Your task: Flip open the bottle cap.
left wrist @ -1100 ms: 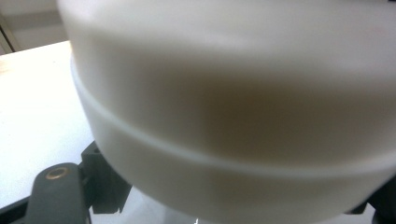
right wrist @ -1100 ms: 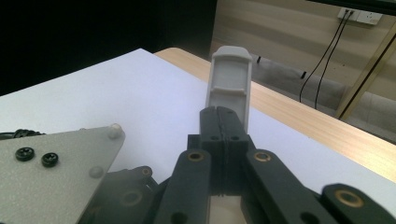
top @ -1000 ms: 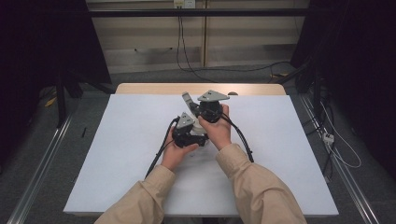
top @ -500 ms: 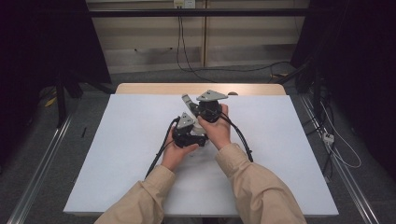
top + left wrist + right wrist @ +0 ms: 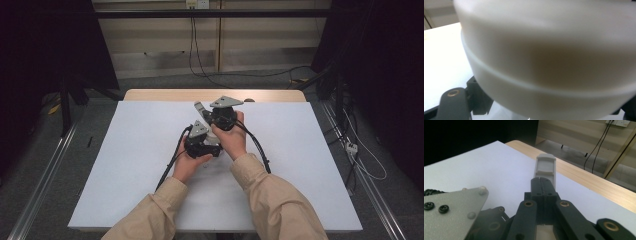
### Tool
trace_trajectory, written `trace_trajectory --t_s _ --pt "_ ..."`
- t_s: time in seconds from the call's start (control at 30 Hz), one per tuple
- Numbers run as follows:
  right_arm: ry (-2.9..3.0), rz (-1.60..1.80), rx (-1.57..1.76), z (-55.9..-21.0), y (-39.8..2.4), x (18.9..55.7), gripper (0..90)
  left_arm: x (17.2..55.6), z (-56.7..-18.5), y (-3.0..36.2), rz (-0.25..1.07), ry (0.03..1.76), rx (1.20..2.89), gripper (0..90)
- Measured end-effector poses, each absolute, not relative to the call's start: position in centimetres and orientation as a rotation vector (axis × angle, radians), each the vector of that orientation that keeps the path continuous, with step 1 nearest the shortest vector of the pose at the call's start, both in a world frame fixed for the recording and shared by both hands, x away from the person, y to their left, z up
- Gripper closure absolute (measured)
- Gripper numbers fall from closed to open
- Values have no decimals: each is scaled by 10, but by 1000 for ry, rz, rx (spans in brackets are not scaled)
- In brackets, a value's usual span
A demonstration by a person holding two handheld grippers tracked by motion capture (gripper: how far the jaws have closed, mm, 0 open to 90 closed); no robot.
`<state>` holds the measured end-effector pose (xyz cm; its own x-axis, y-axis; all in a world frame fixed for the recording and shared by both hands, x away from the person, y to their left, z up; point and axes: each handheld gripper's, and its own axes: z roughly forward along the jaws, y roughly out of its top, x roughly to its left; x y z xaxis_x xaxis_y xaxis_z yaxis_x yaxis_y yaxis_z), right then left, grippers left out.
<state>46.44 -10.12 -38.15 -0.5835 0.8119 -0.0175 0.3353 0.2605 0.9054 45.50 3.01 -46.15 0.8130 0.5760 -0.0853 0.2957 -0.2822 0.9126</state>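
Both hands sit close together mid-table. The right gripper [image 5: 200,107] has its jaws pressed tight together with nothing between them, and in the right gripper view the pale tips meet over the white sheet [image 5: 125,165]. The right hand [image 5: 232,140] wraps round its body, with the grey plate on top.

Just beside it, on the person's side, is the left gripper [image 5: 204,140], cupped in the left hand [image 5: 189,162]. In the left gripper view a big white round thing [image 5: 549,50] sits right up against the camera, blurred, with a faint ridge running round it. It hangs over the jaws and hides their tips. One dark jaw arm peeks out low at the left edge. The left jaws are drawn nearly together. I can't tell whether they pinch the white thing. What the white thing is I can't tell either; it's too close and too soft.
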Motion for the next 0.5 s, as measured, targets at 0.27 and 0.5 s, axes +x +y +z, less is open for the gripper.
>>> trace_trajectory --t_s 0.27,0.5 --pt "2031 1303 1035 -383 -102 463 871 456 -461 34 286 656 1887 113" --pt "2027 1312 1026 -382 -105 459 814 454 -460 38 293 641 1927 75"
